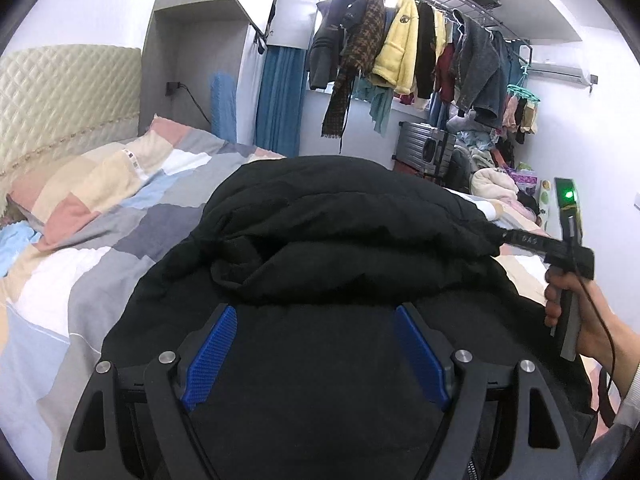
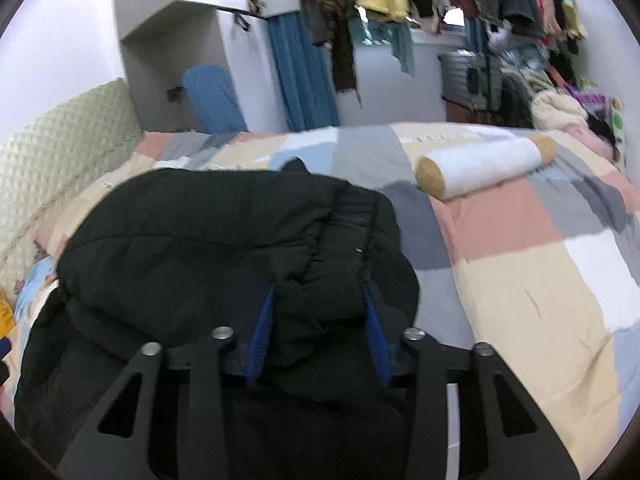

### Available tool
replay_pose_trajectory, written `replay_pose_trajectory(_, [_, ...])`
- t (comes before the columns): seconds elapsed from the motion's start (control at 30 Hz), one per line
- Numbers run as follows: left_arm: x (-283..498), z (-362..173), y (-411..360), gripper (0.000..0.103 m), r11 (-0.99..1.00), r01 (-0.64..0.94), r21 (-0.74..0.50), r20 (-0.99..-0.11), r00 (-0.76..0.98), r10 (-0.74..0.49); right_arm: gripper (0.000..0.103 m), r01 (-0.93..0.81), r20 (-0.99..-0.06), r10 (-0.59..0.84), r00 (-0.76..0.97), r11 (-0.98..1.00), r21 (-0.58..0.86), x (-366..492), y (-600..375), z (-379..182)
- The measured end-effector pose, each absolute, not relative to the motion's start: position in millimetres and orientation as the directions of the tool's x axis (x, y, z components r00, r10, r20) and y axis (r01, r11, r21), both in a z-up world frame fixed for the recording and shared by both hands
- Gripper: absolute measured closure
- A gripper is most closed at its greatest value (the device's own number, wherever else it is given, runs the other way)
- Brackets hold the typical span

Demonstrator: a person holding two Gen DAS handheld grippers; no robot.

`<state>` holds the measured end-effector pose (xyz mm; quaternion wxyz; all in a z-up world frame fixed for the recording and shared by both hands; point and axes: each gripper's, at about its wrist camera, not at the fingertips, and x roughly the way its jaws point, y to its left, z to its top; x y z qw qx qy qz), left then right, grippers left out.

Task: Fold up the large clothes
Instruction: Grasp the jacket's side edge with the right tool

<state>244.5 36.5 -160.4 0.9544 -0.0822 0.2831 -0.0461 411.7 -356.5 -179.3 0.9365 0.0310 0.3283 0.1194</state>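
Note:
A bulky black padded jacket [image 1: 340, 216] lies bunched on the bed, partly folded over itself. My left gripper [image 1: 316, 312] hovers open over its near part, its blue pads [image 1: 212, 356] wide apart and pressing on nothing. In the left wrist view a hand holds my right gripper [image 1: 504, 236], whose tip reaches into the jacket's right edge. The right wrist view shows the right gripper [image 2: 320, 300] with a thick fold of the black jacket [image 2: 224, 224] squeezed between its blue pads [image 2: 262, 332].
The bed has a patchwork cover [image 2: 532, 280] in pink, grey, beige and white. A white bolster [image 2: 484, 166] lies on it at the right. A quilted headboard [image 1: 60, 92] stands at the left. Hanging clothes [image 1: 400, 44], a suitcase [image 1: 424, 148] and a clothes pile stand beyond.

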Motion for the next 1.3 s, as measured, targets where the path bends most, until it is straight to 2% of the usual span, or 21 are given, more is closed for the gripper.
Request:
replay_pose_trajectory(0.07, [244.7, -161.2, 38.3, 0.022, 0.981, 0.033, -0.190, -0.535, 0.834, -0.132, 0.080, -0.223, -0.589, 0.272, 0.761, 0.962, 0.156, 408.0, -354.7, -171.4])
replay_pose_trajectory(0.13, [244.7, -162.1, 41.2, 0.022, 0.979, 0.024, -0.202, -0.537, 0.833, -0.131, 0.085, -0.242, -0.559, 0.293, 0.776, 0.956, 0.165, 400.1, -353.4, -157.2])
replay_pose_trajectory(0.17, [243.8, -163.0, 44.1, 0.022, 0.979, 0.019, -0.205, -0.536, 0.835, -0.129, 0.095, -0.246, -0.545, 0.290, 0.787, 0.957, 0.154, 397.1, -351.5, -150.5])
replay_pose_trajectory(0.33, [242.5, -164.5, 53.0, 0.022, 0.976, 0.002, -0.217, -0.532, 0.838, -0.120, 0.095, -0.240, -0.526, 0.295, 0.798, 0.955, 0.172, 389.9, -357.5, -135.8])
replay_pose_trajectory(0.6, [245.2, -175.1, 59.5, 0.022, 0.980, -0.003, -0.198, -0.560, 0.821, -0.111, 0.095, -0.179, -0.664, 0.189, 0.723, 0.980, 0.084, 408.7, -356.5, -185.7])
replay_pose_trajectory(0.73, [246.2, -179.5, 58.0, 0.022, 0.984, 0.002, -0.181, -0.580, 0.807, -0.108, 0.095, -0.199, -0.663, 0.168, 0.729, 0.979, 0.029, 403.7, -347.8, -195.7])
replay_pose_trajectory(0.93, [239.8, -174.5, 56.2, 0.022, 0.980, 0.037, -0.196, -0.573, 0.807, -0.145, 0.084, -0.204, -0.655, 0.193, 0.731, 0.977, 0.059, 380.1, -351.2, -178.7])
replay_pose_trajectory(1.1, [236.2, -167.4, 58.4, 0.022, 0.970, 0.076, -0.231, -0.583, 0.788, -0.200, 0.064, -0.210, -0.671, 0.231, 0.705, 0.971, 0.114, 349.0, -353.2, -161.7])
replay_pose_trajectory(1.3, [218.4, -153.2, 82.6, 0.022, 0.949, 0.085, -0.303, -0.595, 0.761, -0.258, 0.062, -0.220, -0.625, 0.288, 0.725, 0.958, 0.186, 304.2, -356.9, -132.2])
